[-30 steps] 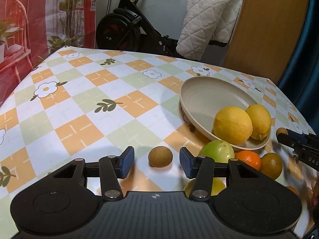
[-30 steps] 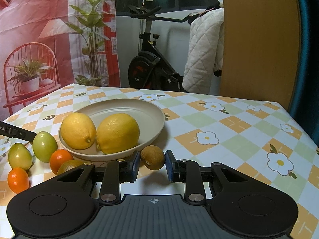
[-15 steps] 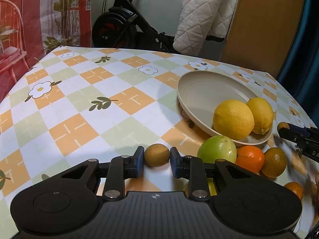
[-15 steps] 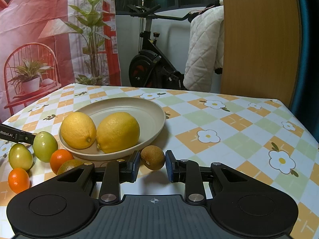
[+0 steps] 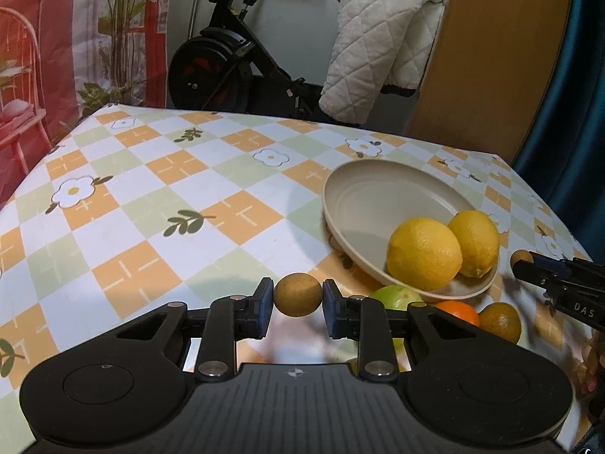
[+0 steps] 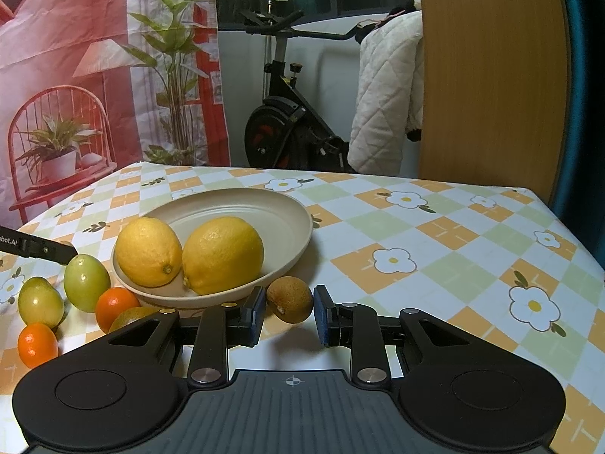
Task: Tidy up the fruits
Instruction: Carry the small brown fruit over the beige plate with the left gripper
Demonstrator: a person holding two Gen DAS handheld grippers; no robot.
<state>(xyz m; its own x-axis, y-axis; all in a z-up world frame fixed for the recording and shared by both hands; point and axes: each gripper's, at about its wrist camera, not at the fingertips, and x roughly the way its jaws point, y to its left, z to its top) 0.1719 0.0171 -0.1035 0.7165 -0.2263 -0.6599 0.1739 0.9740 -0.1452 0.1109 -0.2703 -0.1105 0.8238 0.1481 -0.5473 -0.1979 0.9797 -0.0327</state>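
My left gripper is shut on a small brown kiwi, its blue pads pressing both sides just above the tablecloth. My right gripper is shut on a second kiwi beside the cream bowl. Two lemons lie in the bowl's near side. In the left wrist view the bowl is to the right, and the right gripper reaches in from the right edge with its kiwi at the tip.
Loose fruit lies left of the bowl: two green fruits, two oranges and a dull green-orange citrus. The left gripper's finger pokes in there. The checked tablecloth ends near an exercise bike.
The left jaws closed from wide open onto the kiwi lying between them and now grip it. The right gripper and its kiwi stayed where they were.
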